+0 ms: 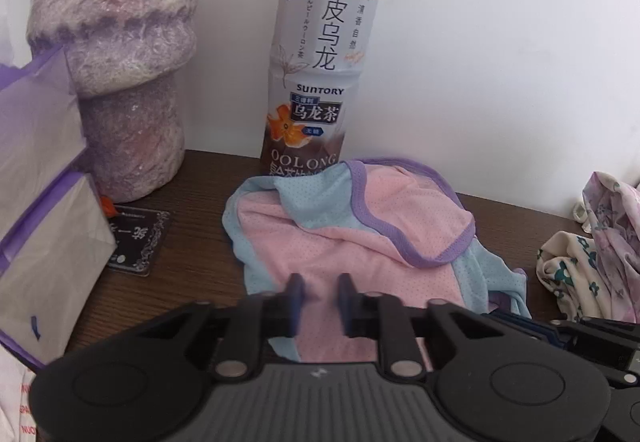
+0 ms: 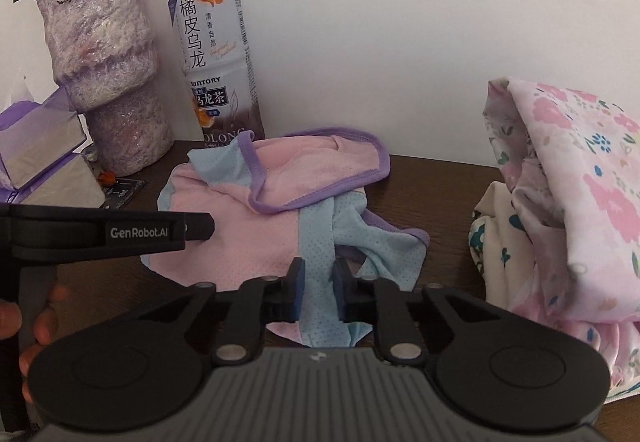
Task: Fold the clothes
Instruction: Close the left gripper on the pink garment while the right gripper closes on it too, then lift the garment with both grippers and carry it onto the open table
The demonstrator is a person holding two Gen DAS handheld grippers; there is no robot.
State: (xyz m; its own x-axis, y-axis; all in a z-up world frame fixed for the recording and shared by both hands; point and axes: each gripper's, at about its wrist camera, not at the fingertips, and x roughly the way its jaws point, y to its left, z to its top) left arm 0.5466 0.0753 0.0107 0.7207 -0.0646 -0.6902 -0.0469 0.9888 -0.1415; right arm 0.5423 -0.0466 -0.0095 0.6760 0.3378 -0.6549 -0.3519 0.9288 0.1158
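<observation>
Both tongs [image 1: 319, 296] [image 2: 318, 288] narrow, each w/ garment [image 1: 344, 242] edge between tips, prob pinched.

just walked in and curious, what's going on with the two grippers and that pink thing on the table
A person is holding a two-finger gripper in each hand to fold clothes on a dark wooden table. Both the left gripper and the right gripper hover at the near edge of a crumpled pink and blue garment, fingers slightly apart, neither visibly pinching cloth. The garment is not yet folded. An oolong tea bottle and a vase stand behind it; a floral pile waits to the right.
</observation>
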